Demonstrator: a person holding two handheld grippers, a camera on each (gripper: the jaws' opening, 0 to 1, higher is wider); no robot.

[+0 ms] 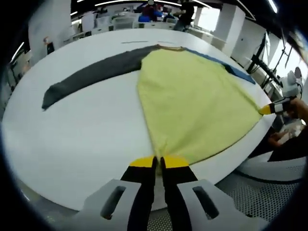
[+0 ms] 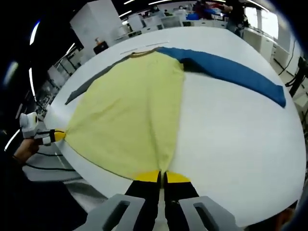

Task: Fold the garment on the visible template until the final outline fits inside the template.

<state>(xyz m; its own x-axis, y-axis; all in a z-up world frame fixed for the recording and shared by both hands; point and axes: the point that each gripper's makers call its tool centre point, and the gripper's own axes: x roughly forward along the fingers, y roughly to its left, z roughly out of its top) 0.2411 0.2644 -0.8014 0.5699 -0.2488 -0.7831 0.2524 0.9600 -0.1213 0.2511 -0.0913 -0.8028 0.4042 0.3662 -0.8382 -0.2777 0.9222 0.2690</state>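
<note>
Garment (image 1: 192,101): yellow body spread flat, grey and blue sleeves.

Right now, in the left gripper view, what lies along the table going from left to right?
Grey sleeve → yellow body of the garment → blue sleeve → right gripper pinching the yellow hem corner at the table edge.
</note>
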